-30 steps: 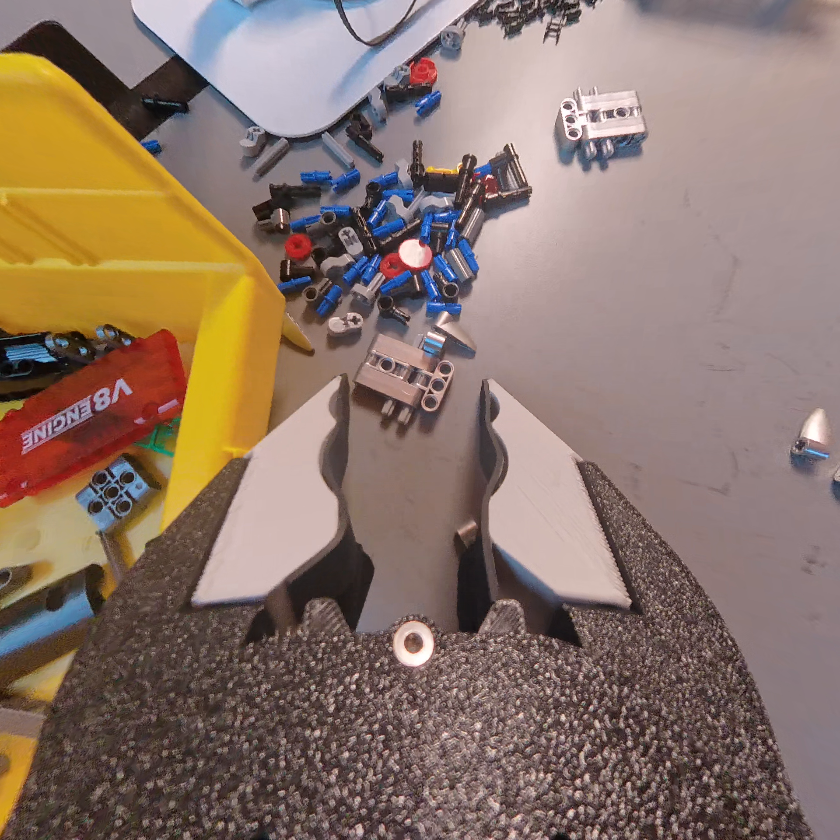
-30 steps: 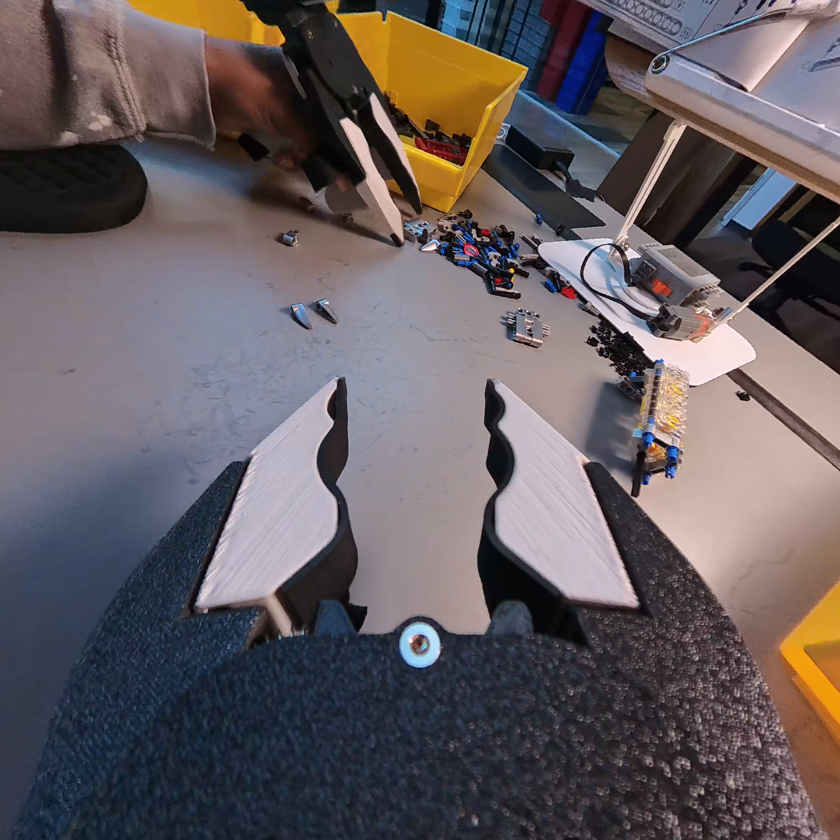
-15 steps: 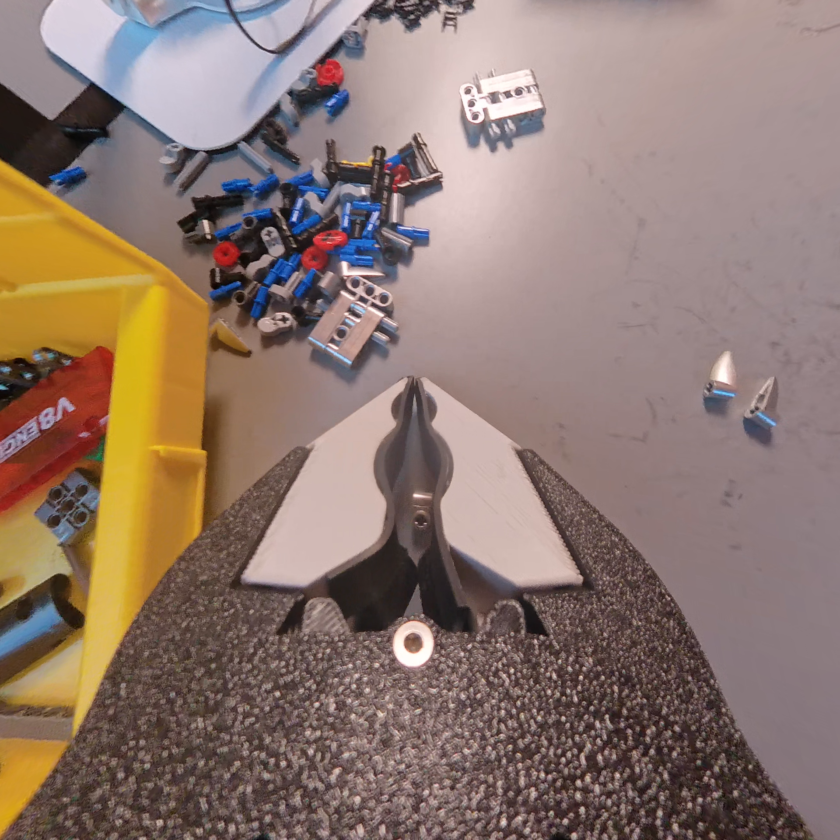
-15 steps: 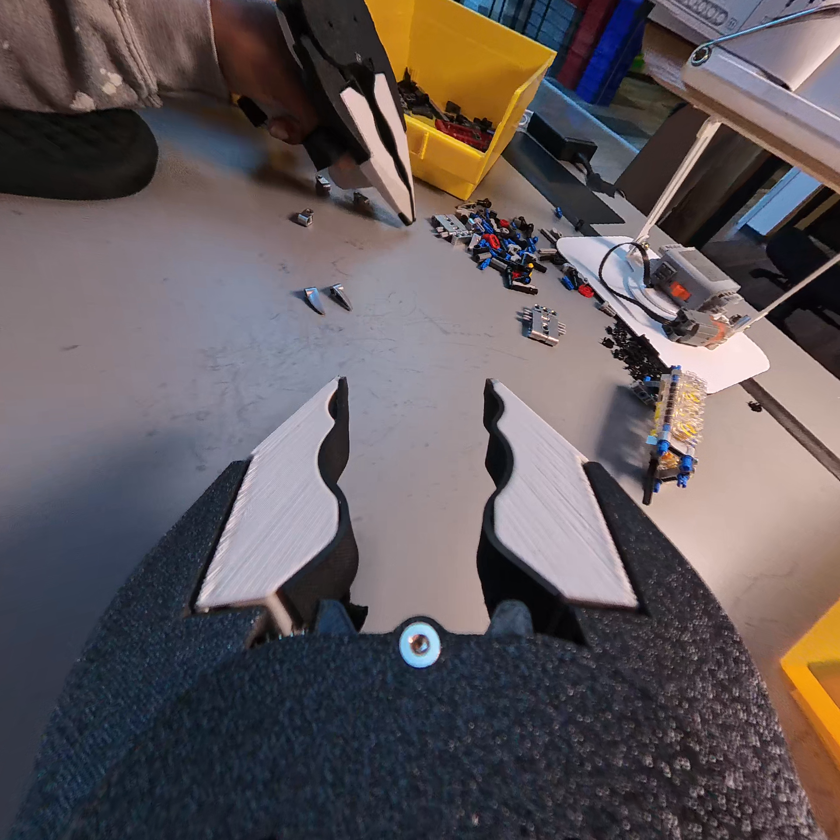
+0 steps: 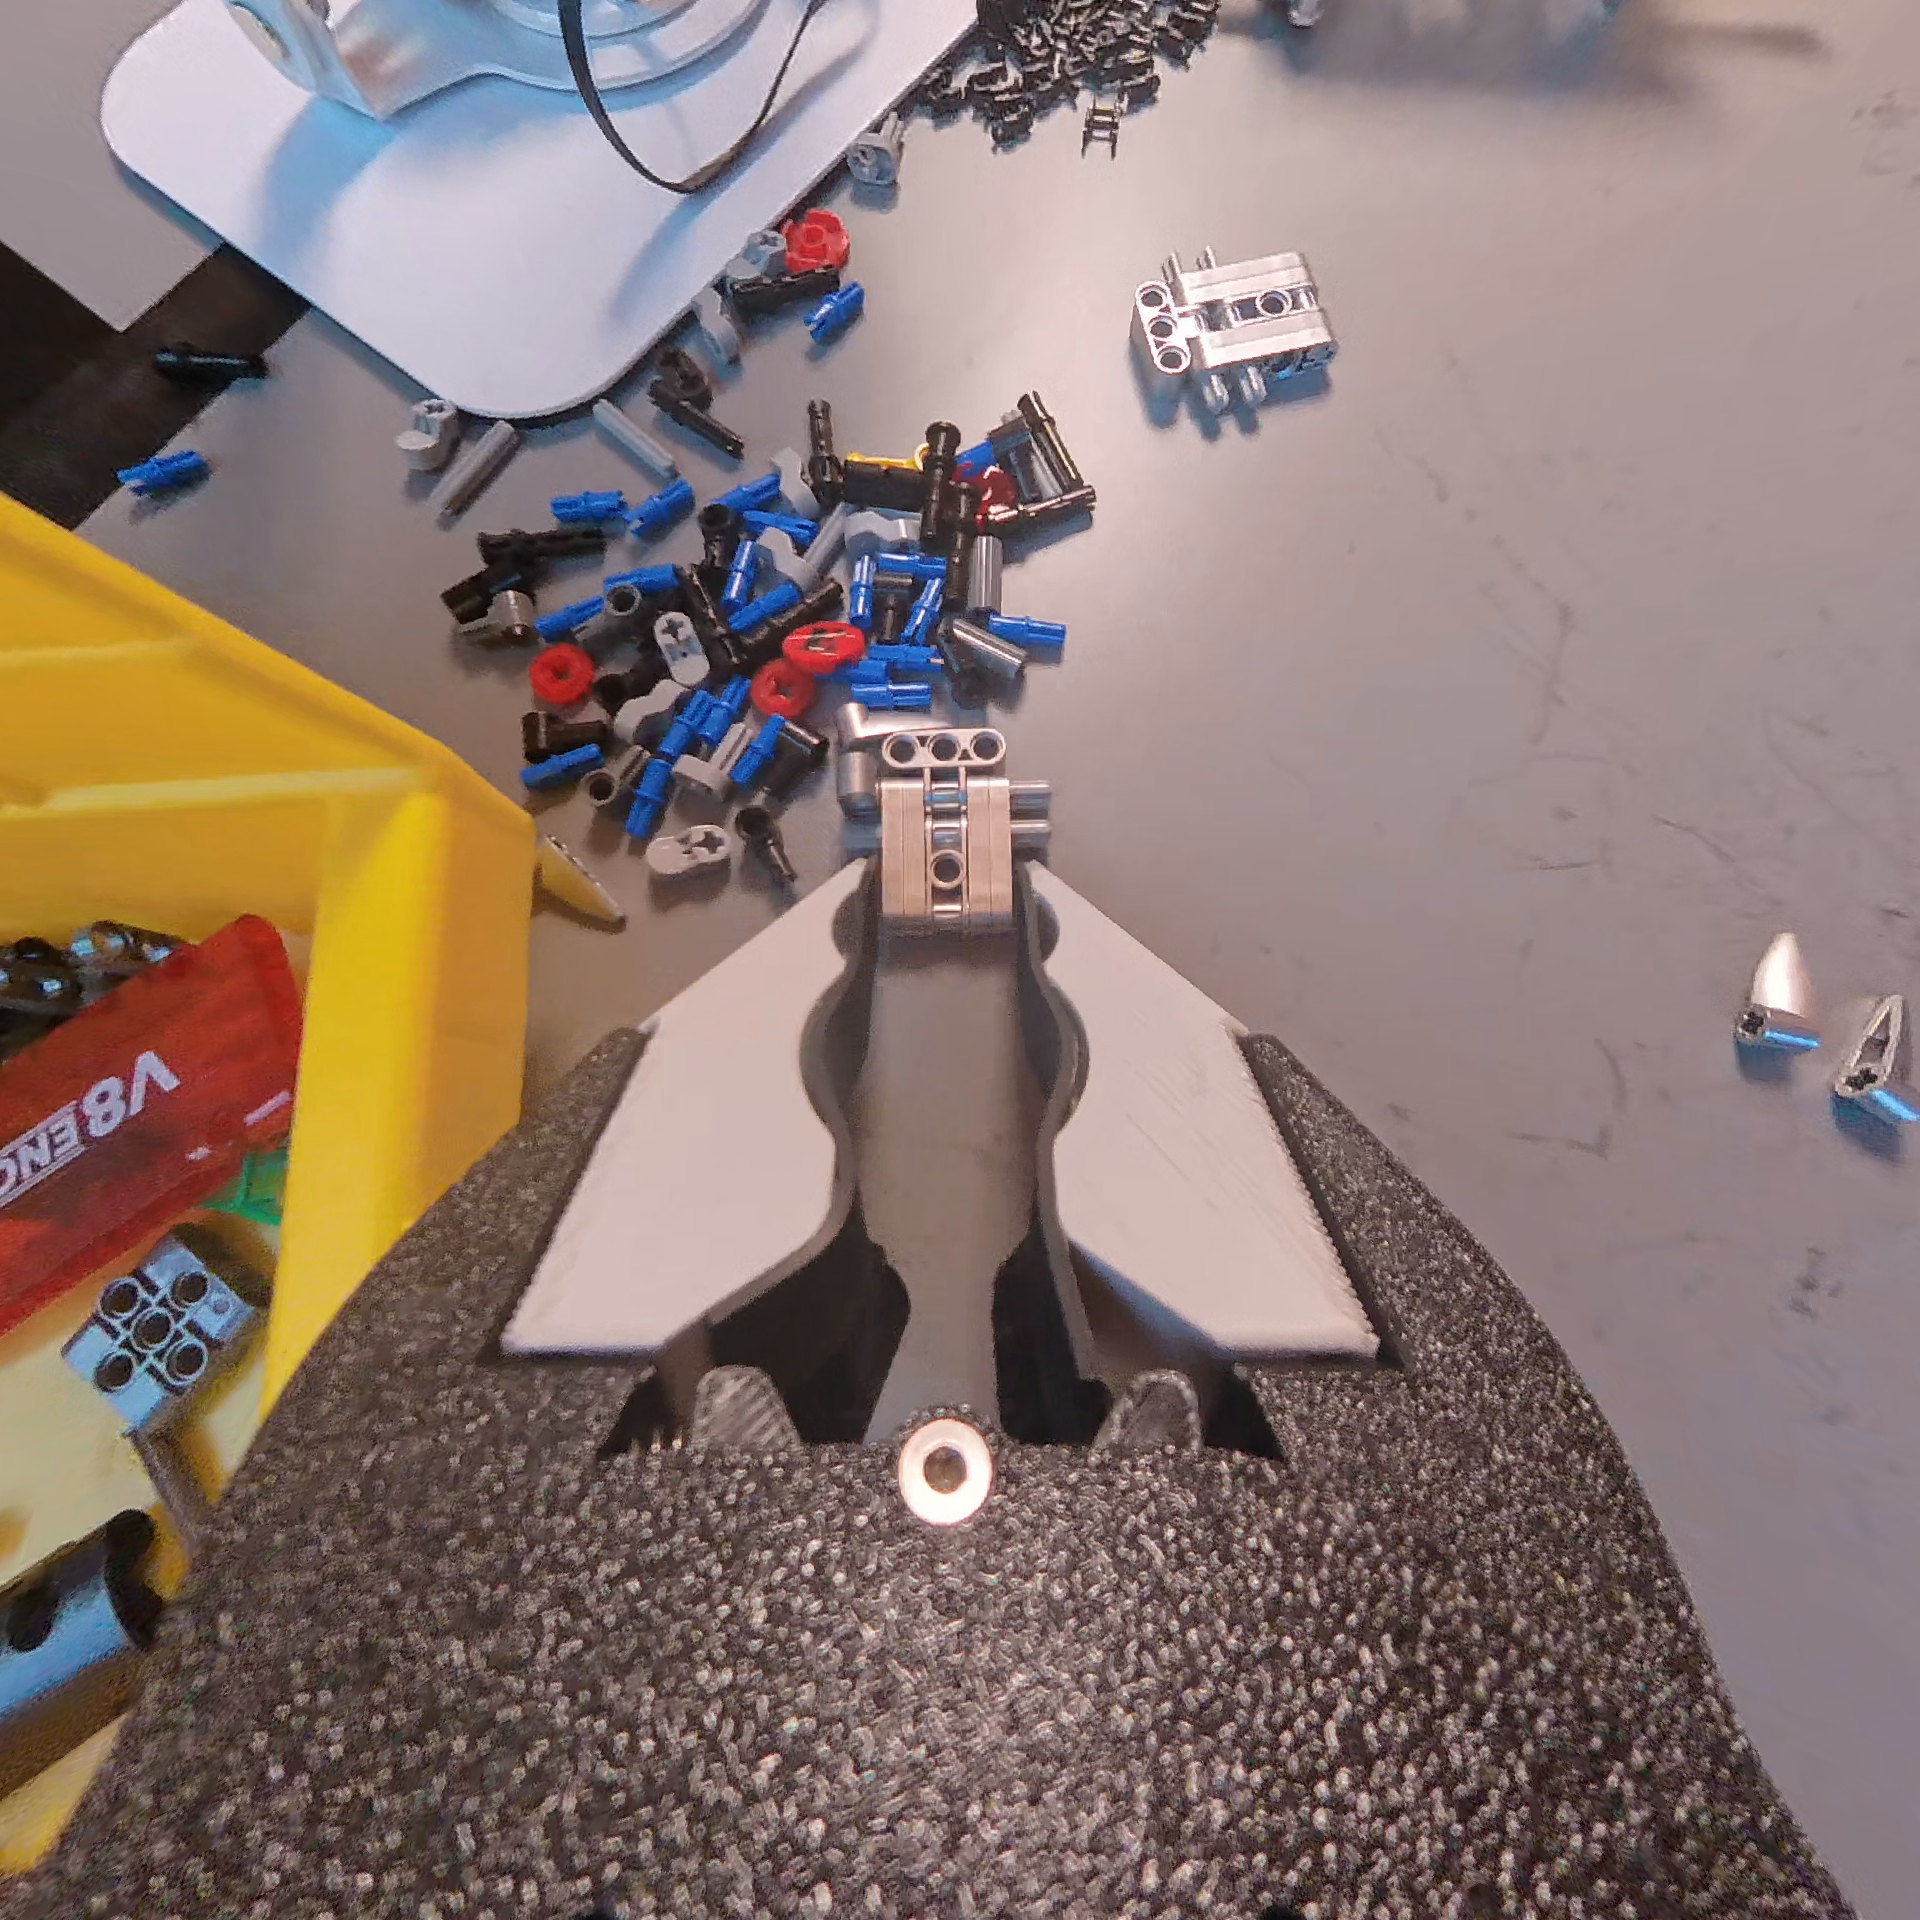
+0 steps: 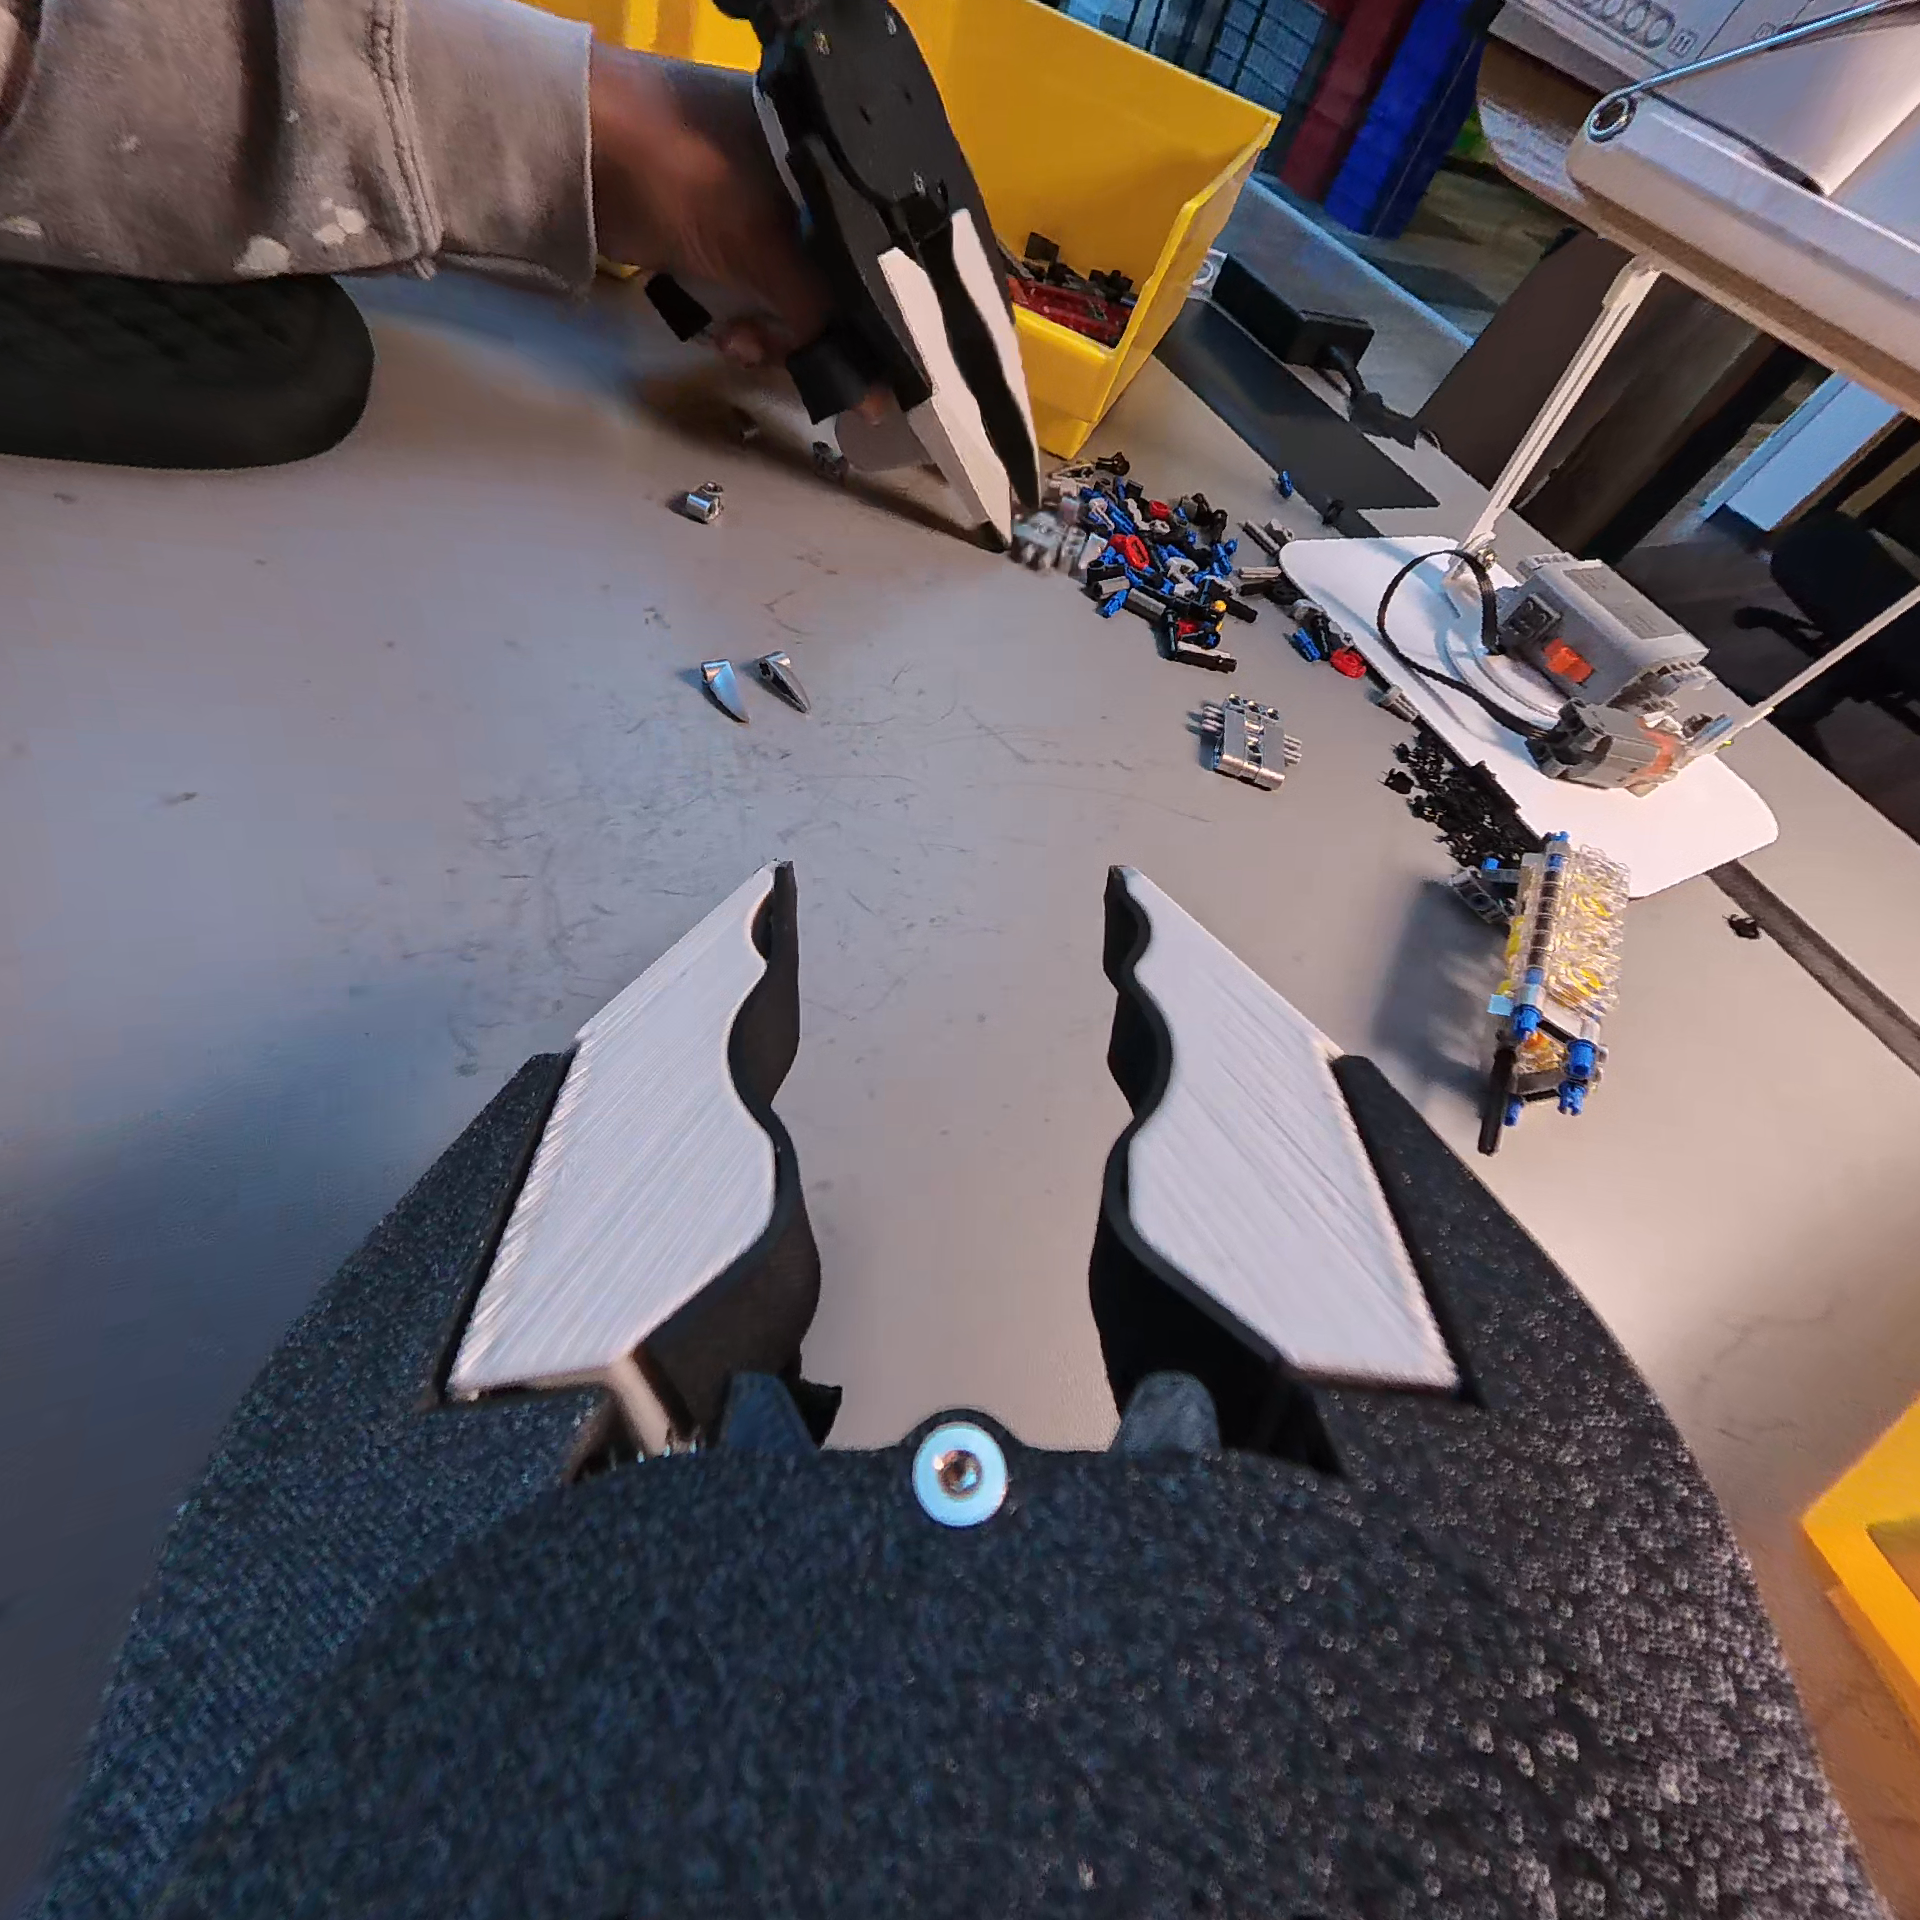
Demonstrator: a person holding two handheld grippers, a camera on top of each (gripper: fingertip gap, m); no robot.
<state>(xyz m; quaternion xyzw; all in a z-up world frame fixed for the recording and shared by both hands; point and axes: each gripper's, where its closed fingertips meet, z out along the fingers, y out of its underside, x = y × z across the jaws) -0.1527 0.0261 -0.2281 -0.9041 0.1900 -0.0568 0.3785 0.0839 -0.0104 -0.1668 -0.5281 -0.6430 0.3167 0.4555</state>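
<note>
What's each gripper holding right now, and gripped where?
The left gripper pinches the grey beam assembly by its two long sides at the near end, fingertips only; its holed crossbar end sticks out ahead. The right gripper is open and holds nothing.

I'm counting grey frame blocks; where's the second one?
In the left wrist view, upper right: the second grey frame block lies alone on the table, right of the small-parts pile.

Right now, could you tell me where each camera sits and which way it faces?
Left wrist view: on the left tongs, looking down at the grey brick assembly pinched between their tips, parts pile beyond.
Right wrist view: on the open right tongs, looking low across the table; a sleeve shows.
Shared: left tongs, pile, yellow bin.
</note>
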